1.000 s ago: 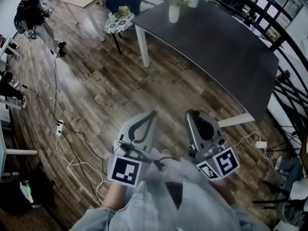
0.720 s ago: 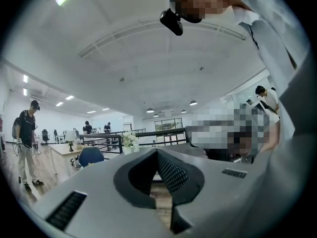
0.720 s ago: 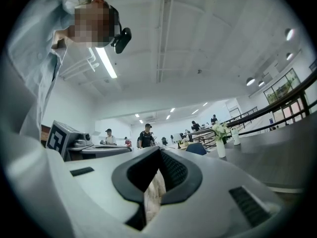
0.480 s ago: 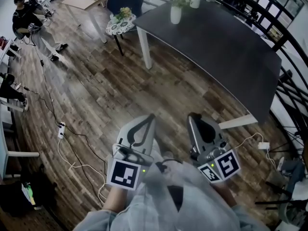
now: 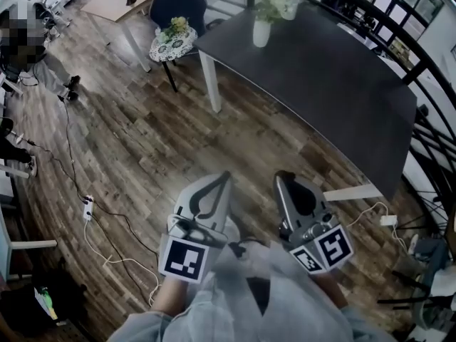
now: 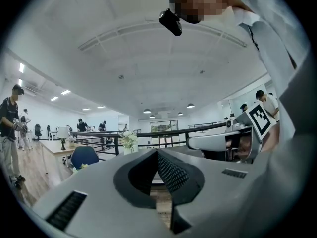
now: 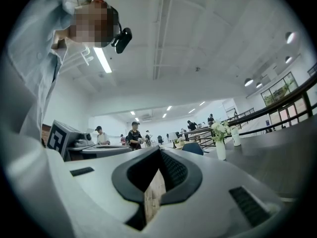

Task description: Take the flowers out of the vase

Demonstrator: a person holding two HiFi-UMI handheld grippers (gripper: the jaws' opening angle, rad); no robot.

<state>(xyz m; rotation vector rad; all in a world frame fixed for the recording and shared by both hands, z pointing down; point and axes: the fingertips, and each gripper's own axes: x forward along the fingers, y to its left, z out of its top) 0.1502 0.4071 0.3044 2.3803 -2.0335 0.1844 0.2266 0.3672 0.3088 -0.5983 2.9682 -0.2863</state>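
At the left, our left gripper (image 5: 224, 179) points level over the wooden floor (image 5: 128, 134). Its jaws are together at the tips, with nothing between them. In the left gripper view only floorboards show through the gap behind the meeting pads.

The white vase (image 5: 261, 33) stands near the far left corner of the dark tabletop (image 5: 320, 77). The pale flowers (image 5: 268, 0) are upright in it. In the head view it lies well apart from both grippers, far up the frame and roughly between the lines along which the two point. From the left gripper view it shows small, just left of the closed tips and well beyond them. A pale jar (image 5: 288, 1) stands near the vase, on its right.

Further right, our right gripper (image 5: 281, 179) is held beside the left one without touching it. It is also level, and its jaws are closed on nothing. In the right gripper view the vase and flowers stand off to the right of the tips, well away across the tabletop.

Compared with a second ago, the vase, the tabletop's left edge and the round side table (image 5: 173, 43) with its lace cloth sit a little lower in the head view. The person (image 5: 32, 52) at the far left has slid toward the frame's edge. Both grippers keep almost the same side-by-side place in the frame, and their jaws are together just as before. The flowers remain in the vase.
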